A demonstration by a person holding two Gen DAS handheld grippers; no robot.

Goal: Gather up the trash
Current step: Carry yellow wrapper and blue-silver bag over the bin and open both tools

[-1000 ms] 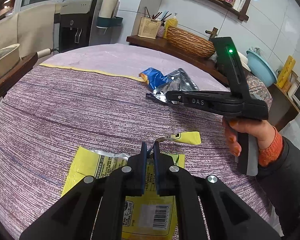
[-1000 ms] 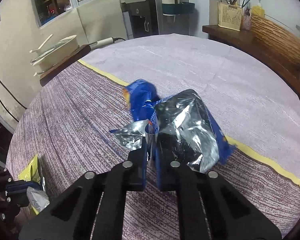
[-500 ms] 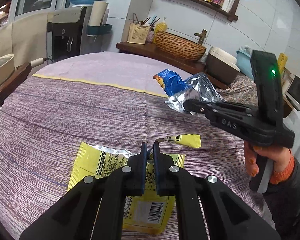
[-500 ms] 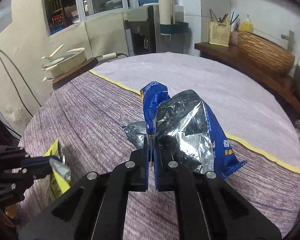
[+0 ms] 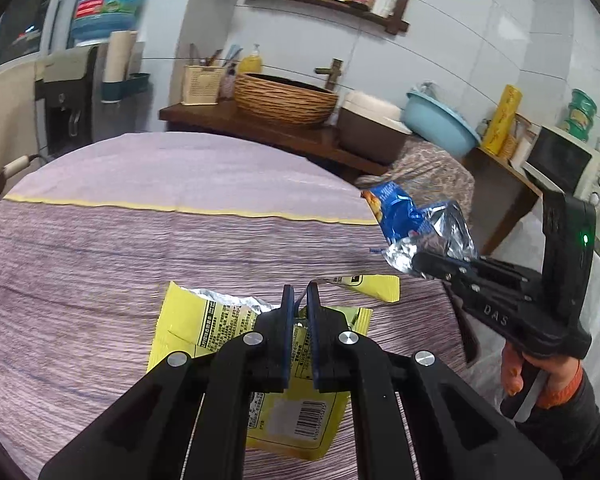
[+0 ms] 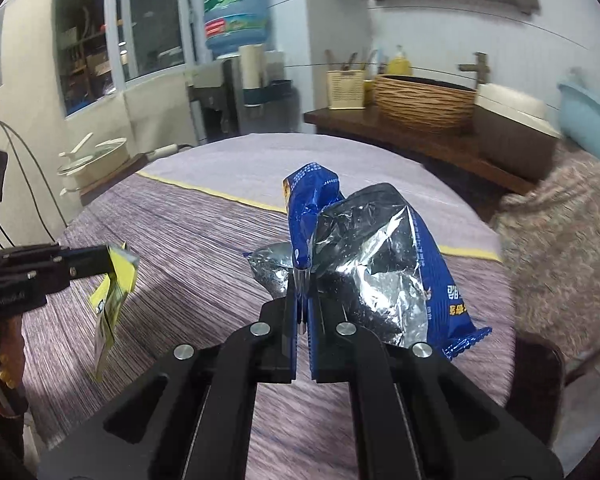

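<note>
My left gripper (image 5: 300, 296) is shut on the top edge of a yellow snack wrapper (image 5: 204, 320), which hangs above the purple tablecloth (image 5: 140, 240); a torn yellow flap (image 5: 376, 284) sticks out to its right. The right wrist view shows the same left gripper (image 6: 107, 259) at the left with the yellow wrapper (image 6: 108, 312) dangling from it. My right gripper (image 6: 302, 280) is shut on a crumpled blue and silver snack bag (image 6: 380, 256), held up over the tablecloth (image 6: 204, 240). Seen from the left wrist, the right gripper (image 5: 414, 262) and blue bag (image 5: 412, 216) sit at the table's right edge.
Behind the round table runs a wooden counter (image 5: 260, 124) with a woven basket (image 5: 284, 98), a utensil holder (image 5: 200, 84) and a blue basin (image 5: 440, 120). A water dispenser (image 6: 236, 92) stands at the back, a pot (image 6: 96, 156) at the left, a microwave (image 5: 572, 164) at the right.
Both grippers have risen, each with its wrapper now off the cloth. The right gripper has carried the blue bag rightward to the table's edge, and the yellow wrapper hangs free.
</note>
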